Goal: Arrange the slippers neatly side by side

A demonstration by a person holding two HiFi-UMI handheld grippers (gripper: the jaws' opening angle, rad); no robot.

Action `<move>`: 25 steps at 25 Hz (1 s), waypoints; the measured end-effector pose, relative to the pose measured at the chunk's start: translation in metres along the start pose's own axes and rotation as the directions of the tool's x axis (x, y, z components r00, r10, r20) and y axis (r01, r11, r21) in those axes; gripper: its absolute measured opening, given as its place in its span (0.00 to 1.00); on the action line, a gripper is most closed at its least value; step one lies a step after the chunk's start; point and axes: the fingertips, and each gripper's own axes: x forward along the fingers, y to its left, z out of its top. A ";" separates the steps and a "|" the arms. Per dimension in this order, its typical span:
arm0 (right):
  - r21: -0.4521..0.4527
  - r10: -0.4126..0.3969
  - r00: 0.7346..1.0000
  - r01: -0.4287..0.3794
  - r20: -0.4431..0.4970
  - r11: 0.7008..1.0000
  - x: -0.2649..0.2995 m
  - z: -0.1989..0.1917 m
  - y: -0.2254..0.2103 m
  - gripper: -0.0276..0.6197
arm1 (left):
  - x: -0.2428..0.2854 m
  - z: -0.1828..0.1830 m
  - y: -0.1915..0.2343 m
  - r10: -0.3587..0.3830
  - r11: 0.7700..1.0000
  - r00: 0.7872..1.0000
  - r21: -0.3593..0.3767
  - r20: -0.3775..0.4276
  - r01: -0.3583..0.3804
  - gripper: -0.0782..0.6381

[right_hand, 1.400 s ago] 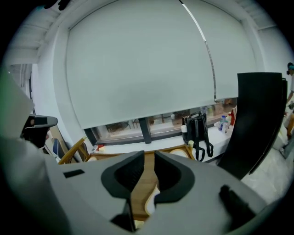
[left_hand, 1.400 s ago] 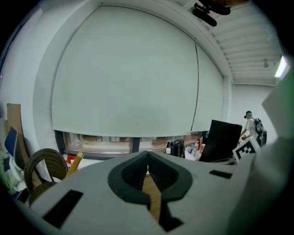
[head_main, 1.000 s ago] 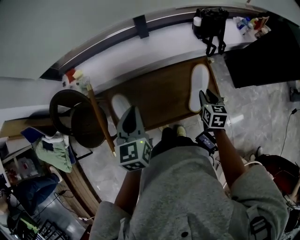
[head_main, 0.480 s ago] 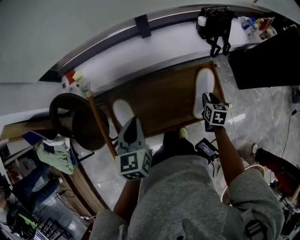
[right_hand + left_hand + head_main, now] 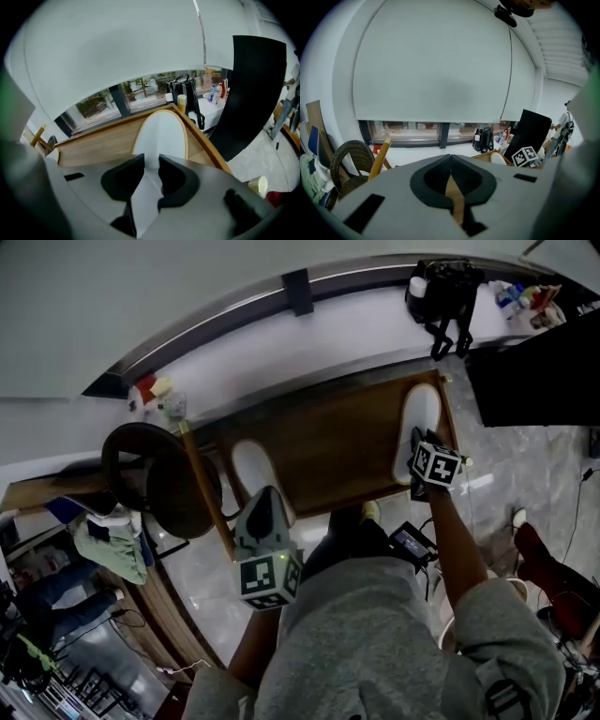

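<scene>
1 slipper (image 5: 258,474) lies far left; right gripper (image 5: 150,164) fingers closing round right slipper (image 5: 161,133) heel, likely to bring it alongside; left gripper (image 5: 451,161) fingers pressed together, idle.

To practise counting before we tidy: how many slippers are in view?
2. The right slipper lies at the right end of the board; the left slipper lies near its left end. The person's body hides the floor below, so more could be hidden.

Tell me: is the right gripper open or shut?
Open, closing: the right gripper has its jaws apart, with the white slipper showing its near end between them, not visibly clamped.
</scene>
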 end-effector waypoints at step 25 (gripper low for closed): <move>-0.153 0.167 0.985 -0.170 -0.036 0.973 -0.082 0.030 0.092 0.10 | -0.010 0.005 -0.002 -0.027 0.999 0.997 -0.043 0.069 0.030 0.13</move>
